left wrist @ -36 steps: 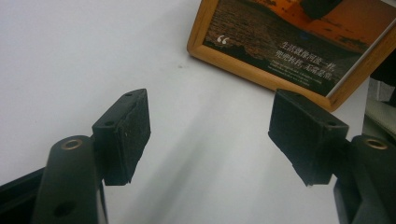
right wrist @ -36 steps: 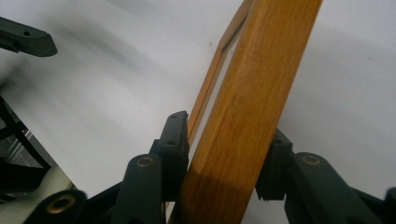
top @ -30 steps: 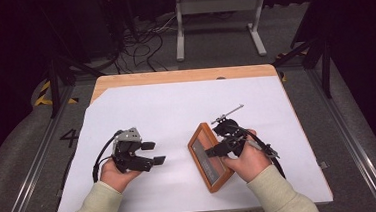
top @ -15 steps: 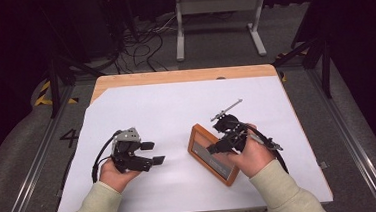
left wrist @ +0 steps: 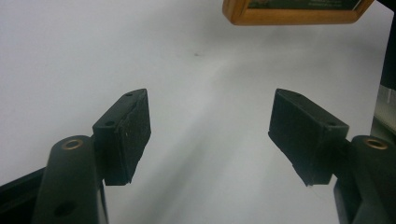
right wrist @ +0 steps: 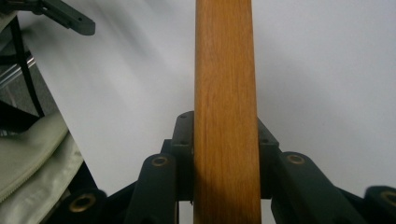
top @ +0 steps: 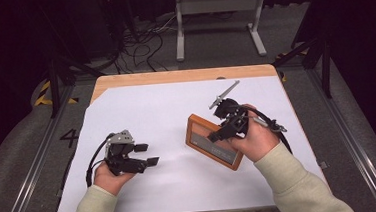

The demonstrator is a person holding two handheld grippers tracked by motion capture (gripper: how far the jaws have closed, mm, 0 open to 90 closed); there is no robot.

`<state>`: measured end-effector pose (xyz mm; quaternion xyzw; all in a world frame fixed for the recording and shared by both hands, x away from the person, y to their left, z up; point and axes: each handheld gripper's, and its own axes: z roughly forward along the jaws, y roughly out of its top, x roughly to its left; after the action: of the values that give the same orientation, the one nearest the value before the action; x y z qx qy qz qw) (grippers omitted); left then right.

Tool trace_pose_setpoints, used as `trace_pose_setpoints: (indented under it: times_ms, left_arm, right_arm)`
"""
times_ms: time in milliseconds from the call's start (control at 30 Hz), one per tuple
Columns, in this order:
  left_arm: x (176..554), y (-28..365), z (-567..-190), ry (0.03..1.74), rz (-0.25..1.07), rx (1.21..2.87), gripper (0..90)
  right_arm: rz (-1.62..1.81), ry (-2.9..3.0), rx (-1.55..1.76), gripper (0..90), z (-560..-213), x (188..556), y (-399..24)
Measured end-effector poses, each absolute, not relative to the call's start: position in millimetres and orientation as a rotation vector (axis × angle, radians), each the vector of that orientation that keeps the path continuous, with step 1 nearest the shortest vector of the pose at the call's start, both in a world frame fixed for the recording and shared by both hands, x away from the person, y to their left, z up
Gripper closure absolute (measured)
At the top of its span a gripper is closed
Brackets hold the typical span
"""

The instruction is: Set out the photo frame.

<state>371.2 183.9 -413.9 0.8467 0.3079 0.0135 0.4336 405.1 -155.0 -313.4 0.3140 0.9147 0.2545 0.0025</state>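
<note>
Item: wooden picture frame (top: 214, 147), rectangular, warm orange-brown wood around a dark inset panel. Location: right-centre of the white sheet (top: 176, 112) covering the table, clamped at its right-hand edge in the right gripper (top: 226, 132).

Change since a second ago: frame lies flatter and more end-on in the earlier high views; it now sits turned, its long side running from upper left to lower right, and appears raised off the sheet at the gripped side. Right gripper's jaws have just been closing, with the frame's edge between them. In the right gripper view the wooden edge (right wrist: 225, 112) runs straight up the middle, both pads pressed against its faces. Judgement: grasp is secured and the lift is under way; the frame looks ready to be stood up or carried elsewhere.

Left gripper (top: 147, 154): place unchanged, resting low on the left of the sheet, jaws spread wide, nothing between them. Its view shows the frame's lower rail (left wrist: 292, 14) well ahead, untouched.

Writing: pale lettering in lines on the frame's dark panel, too small and blurred to read, possibly a printed card. A "4" (top: 70, 138) is marked on the floor left of the table. No brand visible.
</note>
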Motion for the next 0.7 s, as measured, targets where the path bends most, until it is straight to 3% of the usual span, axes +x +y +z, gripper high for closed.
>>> trace_pose_setpoints:
  times_ms: [700]
  left_arm:
    - [350, 218, -420, 0.879, 0.07, 2.067, 29.4]
  right_arm:
    - [0.625, 3.059, 0.399, 70.1, -299, 444, -123]
